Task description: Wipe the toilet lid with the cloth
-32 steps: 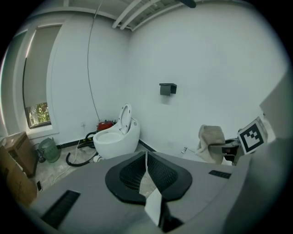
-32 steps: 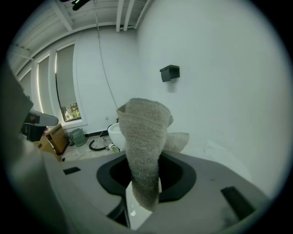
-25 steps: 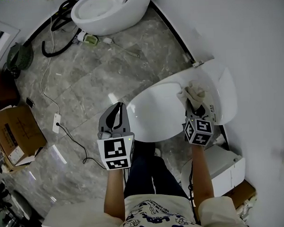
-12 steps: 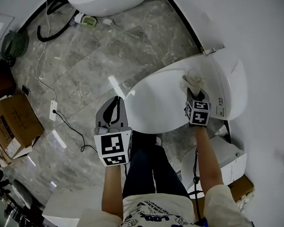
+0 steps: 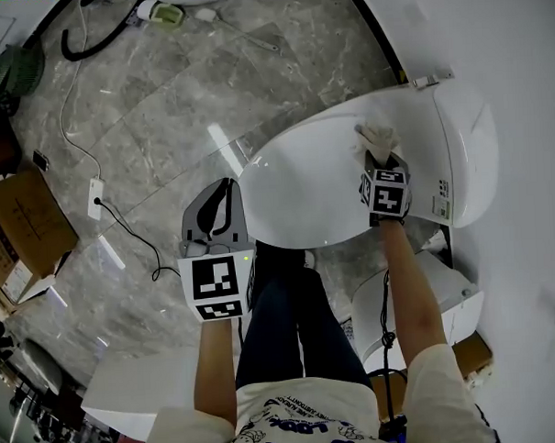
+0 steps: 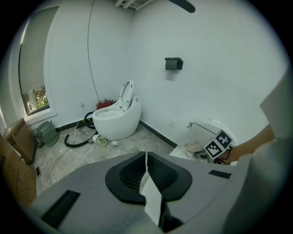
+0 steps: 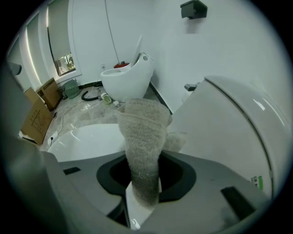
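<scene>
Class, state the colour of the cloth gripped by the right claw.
The cloth is off-white to beige, seen best in the right gripper view.

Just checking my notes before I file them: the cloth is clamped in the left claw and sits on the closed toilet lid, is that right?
Not quite: the right claw clamps the cloth, as the right gripper view shows. It does sit on the closed toilet lid.
</scene>
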### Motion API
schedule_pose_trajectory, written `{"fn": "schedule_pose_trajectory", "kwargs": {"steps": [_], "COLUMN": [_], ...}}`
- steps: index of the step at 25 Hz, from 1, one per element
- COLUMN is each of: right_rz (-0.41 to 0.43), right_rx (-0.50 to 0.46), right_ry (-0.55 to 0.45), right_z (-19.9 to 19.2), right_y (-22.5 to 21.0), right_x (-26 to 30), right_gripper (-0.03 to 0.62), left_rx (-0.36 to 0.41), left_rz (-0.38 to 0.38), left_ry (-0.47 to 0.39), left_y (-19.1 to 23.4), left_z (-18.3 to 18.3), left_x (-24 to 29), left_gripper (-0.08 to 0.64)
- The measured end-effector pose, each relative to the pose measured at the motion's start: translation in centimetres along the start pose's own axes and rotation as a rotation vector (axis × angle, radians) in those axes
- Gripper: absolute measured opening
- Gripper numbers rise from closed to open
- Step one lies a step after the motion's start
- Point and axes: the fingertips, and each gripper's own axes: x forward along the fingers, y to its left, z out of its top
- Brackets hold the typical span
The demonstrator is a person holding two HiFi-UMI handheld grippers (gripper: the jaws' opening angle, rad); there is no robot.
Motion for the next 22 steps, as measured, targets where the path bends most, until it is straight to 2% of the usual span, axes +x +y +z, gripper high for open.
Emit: {"fn": "schedule_pose_trajectory", "kwargs": {"steps": [5, 18, 22], "right_rz": [-0.015, -0.025, 0.015], "right_rx": [0.043, 0.006, -0.028], "right_ry": [0.044, 0.085, 0.090], "right_z": [-0.5, 0.7, 1.5], "right_y": [-0.1, 0.7, 2.4], "right_x": [1.8, 3.8, 4.0], "right_gripper": [0.115, 0.114, 0.114], "left_rx": [-0.006, -0.039, -0.050], "left_rz": [-0.001, 0.019, 0.025], "left_ry": [0.016, 0.028, 0.032], "left_y": [1.3, 3.1, 3.3], "left_z": [-1.5, -3.3, -4.1], "left_x": [0.6, 0.0, -0.8], "left_gripper": [0.015, 0.015, 0.015]}}
